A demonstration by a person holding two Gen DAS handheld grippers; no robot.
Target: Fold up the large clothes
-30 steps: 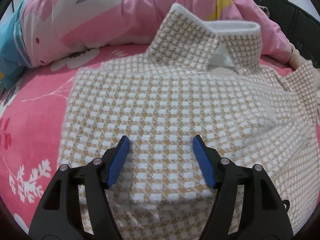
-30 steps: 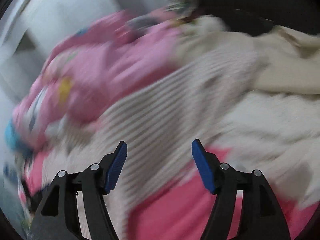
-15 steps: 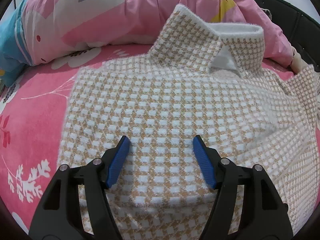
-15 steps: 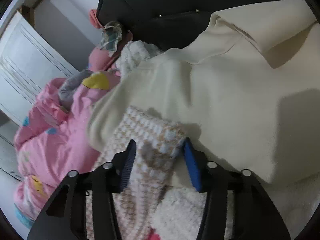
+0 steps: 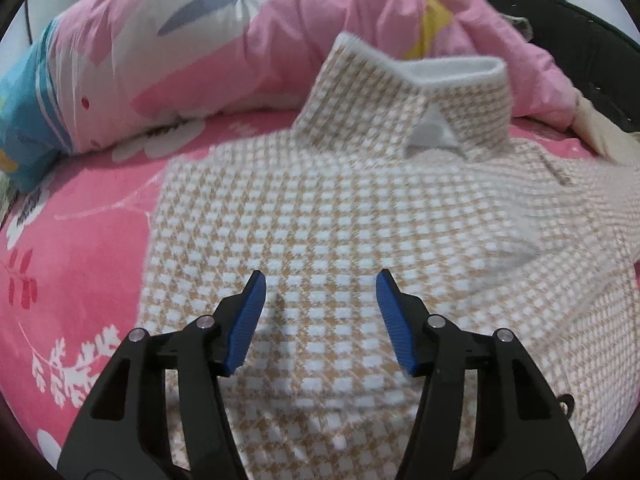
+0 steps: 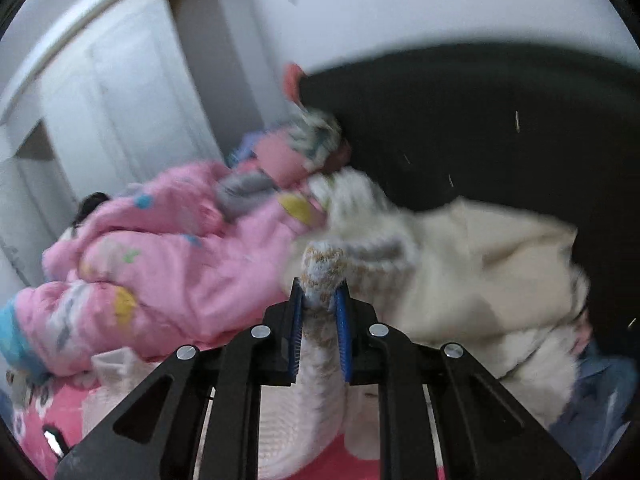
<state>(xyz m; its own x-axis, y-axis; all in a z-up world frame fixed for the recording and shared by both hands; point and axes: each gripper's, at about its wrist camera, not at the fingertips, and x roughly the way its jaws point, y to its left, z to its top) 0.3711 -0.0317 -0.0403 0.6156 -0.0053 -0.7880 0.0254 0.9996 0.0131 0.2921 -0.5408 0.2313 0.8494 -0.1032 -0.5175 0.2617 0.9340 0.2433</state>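
In the left wrist view, we see the checked sweater spread flat on the pink floral bedsheet, its collar toward the rumpled pink quilt at the far side. Our left gripper hovers over the sweater's middle, jaws spread and just now narrowing with only flat knit below them; we judge it is there to pin the body down. In the right wrist view, our right gripper has just been closing and now pinches a bunched sweater end, probably a sleeve cuff, between its blue pads, held above the quilt and beside a cream garment, likely to carry it across for a fold.
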